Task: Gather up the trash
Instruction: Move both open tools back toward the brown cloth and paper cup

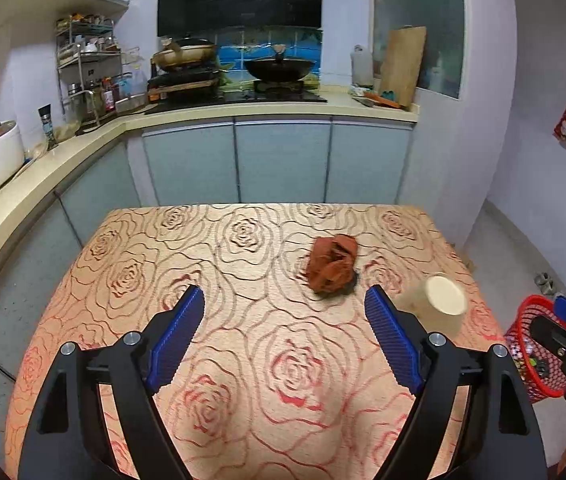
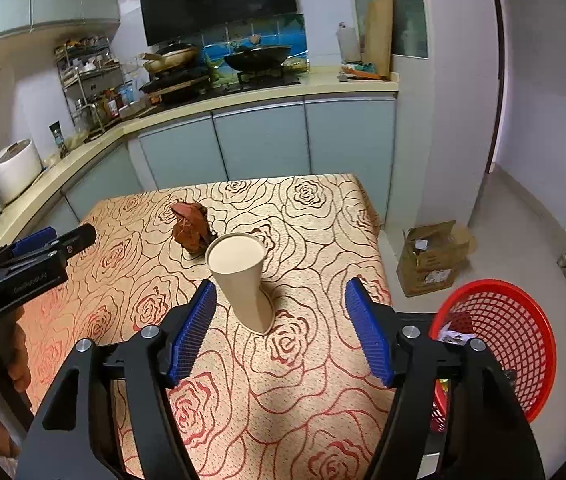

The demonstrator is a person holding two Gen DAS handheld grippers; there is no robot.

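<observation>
Items outstanding, two. Paper cup (image 2: 243, 280): upright on the rose-patterned counter (image 2: 307, 360), just ahead of the right gripper (image 2: 281, 326), whose jaws stand wide and empty. Crumpled brown wrapper (image 1: 333, 264): on the counter ahead of the left gripper (image 1: 285, 344), slightly to its right; its jaws are also wide and hold nothing. Red basket (image 2: 523, 344): on the floor right of the right gripper, some litter already inside. Judged partly done.

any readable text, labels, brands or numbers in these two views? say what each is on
Left gripper body, seen from the right wrist view: pale lettering, too blurred to read.
Cardboard box on the floor: a printed label, too small to read.
Bottles on the rack: labels unreadable.
Nothing else carries text.
</observation>
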